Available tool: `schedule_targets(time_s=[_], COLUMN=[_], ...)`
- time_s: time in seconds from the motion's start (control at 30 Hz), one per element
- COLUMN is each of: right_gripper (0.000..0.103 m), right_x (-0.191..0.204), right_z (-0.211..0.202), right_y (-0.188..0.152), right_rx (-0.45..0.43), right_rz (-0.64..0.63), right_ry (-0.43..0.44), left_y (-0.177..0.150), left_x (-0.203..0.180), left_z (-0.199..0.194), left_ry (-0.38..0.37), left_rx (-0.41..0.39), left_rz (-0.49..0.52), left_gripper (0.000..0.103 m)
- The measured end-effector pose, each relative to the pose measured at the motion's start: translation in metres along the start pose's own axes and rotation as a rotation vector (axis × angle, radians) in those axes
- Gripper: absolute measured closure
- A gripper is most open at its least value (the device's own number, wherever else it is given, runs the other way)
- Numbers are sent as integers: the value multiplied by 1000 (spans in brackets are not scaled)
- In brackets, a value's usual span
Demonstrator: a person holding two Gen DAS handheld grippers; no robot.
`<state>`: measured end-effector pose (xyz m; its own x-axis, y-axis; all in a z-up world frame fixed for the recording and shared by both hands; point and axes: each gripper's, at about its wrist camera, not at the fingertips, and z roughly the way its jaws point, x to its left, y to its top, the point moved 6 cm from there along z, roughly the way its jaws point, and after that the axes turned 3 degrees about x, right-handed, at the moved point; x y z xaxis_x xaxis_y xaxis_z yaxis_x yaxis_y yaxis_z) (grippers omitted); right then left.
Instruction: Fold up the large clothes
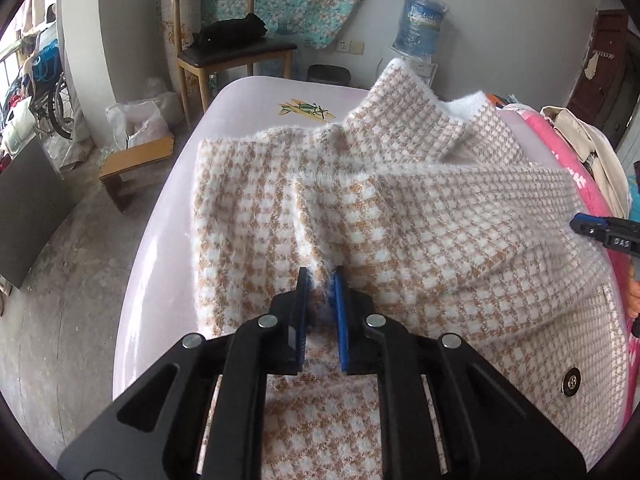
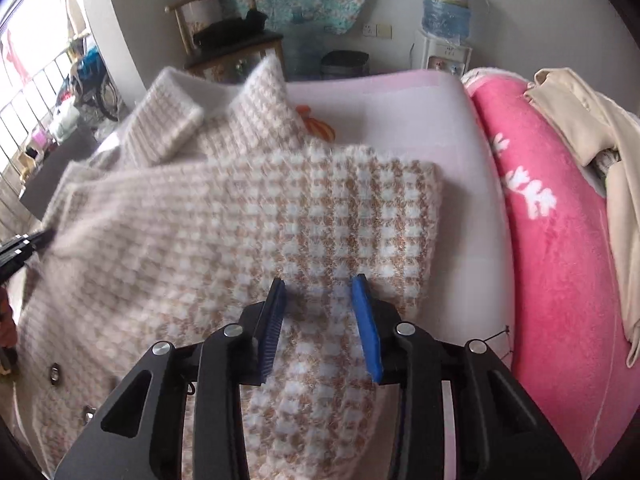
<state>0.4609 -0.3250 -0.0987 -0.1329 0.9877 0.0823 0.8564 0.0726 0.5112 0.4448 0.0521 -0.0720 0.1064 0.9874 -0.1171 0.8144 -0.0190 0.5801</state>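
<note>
A fuzzy tan-and-white houndstooth coat (image 1: 400, 208) lies spread over the pale pink table (image 1: 248, 96), collar at the far end. My left gripper (image 1: 321, 280) is shut on a raised ridge of the coat's cloth, which is pinched between its blue pads. In the right wrist view the coat (image 2: 240, 220) fills the middle. My right gripper (image 2: 319, 284) hangs just over a folded sleeve or edge of it, jaws apart, cloth lying beneath and between the pads without being squeezed. The right gripper's tip (image 1: 600, 232) also shows at the coat's right edge. A metal snap (image 1: 571, 384) sits on the near flap.
A pink blanket (image 2: 560, 240) with a beige garment (image 2: 592, 128) on it borders the table's right side. Beyond the table stand a wooden chair (image 1: 228, 52), a water dispenser (image 1: 418, 28) and a bin. A low wooden stool (image 1: 136, 164) sits on the floor at left.
</note>
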Motion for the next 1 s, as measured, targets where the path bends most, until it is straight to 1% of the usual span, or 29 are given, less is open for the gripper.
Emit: schedule_targets(time_s=[0.03, 0.07, 0.1, 0.17, 0.2, 0.27, 0.3, 0.37, 0.4, 0.43, 0.47, 0.5, 0.53, 0.57, 0.6, 0.67, 0.7, 0.77, 0.83, 0.87, 0.9, 0.93, 0.97, 1.0], right_gripper=[69, 69, 69, 69, 68, 67, 67, 67, 67, 67, 67, 66, 66, 66, 66, 64, 64, 52, 49, 48, 47, 44, 42, 42], right_x=[-2, -3, -3, -2, -2, -3, -3, -5, -6, -13, -14, -15, -15, -15, -15, -13, -9, 4, 18, 24, 27, 29, 29, 27], right_z=[1, -1, -4, -12, -18, -26, -27, -18, -8, 1, 12, 17, 15, 13, 9, -5, -15, -32, -36, -29, -17, -8, -9, -10], right_y=[1, 3, 5, 7, 10, 17, 21, 28, 30, 31, 30, 31, 32, 33, 33, 31, 29, 18, 3, -5, -14, -19, -20, -19], right_rx=[-9, -2, 6, 6, -9, -51, -64, -69, -54, -30, -11, -16, -29, -25, -24, -36, -54, -77, -59, -26, 21, 31, -1, 2], right_rz=[10, 20, 24, 20, 11, -2, -4, 23, 42, 53, 62, 73, 85, 92, 99, 105, 97, 55, 5, -19, -40, -58, -56, -37], right_ry=[17, 32, 33, 26, 20, 6, -2, 5, 7, -12, -27, -35, -36, -39, -44, -48, -31, 40, 81, 82, 52, 23, 15, 23], left_y=[0, 0, -1, 4, 7, 17, 22, 30, 32, 31, 30, 27, 28, 32, 34, 36, 36, 33, 26, 22, 16, 11, 8, 9], left_x=[1, 3, 2, 7, 8, 6, 3, -8, -15, -20, -22, -21, -19, -17, -16, -16, -16, -22, -33, -37, -41, -45, -47, -48], left_z=[-1, -3, -5, -19, -27, -39, -41, -32, -20, -7, 10, 25, 32, 32, 31, 24, 17, 1, -7, -5, 2, 14, 22, 21], left_ry=[-3, 0, 4, 6, 9, -17, -30, -54, -75, -77, -50, -16, -5, 5, 15, 7, 2, -24, -49, -45, -23, 9, 30, 46], left_rx=[1, 6, 7, -28, -55, -105, -115, -92, -59, -24, 14, 45, 31, 0, -1, 1, -7, -31, -28, -9, 26, 73, 93, 68], left_rz=[-1, 3, 8, 6, 7, 14, 19, 25, 26, 28, 29, 30, 27, 29, 30, 7, 7, 40, 91, 110, 129, 148, 166, 177], left_gripper=[89, 86, 85, 84, 84, 83, 83, 83, 83, 83, 83, 83, 83, 83, 83, 83, 83, 82, 72, 64, 55, 51, 49, 48])
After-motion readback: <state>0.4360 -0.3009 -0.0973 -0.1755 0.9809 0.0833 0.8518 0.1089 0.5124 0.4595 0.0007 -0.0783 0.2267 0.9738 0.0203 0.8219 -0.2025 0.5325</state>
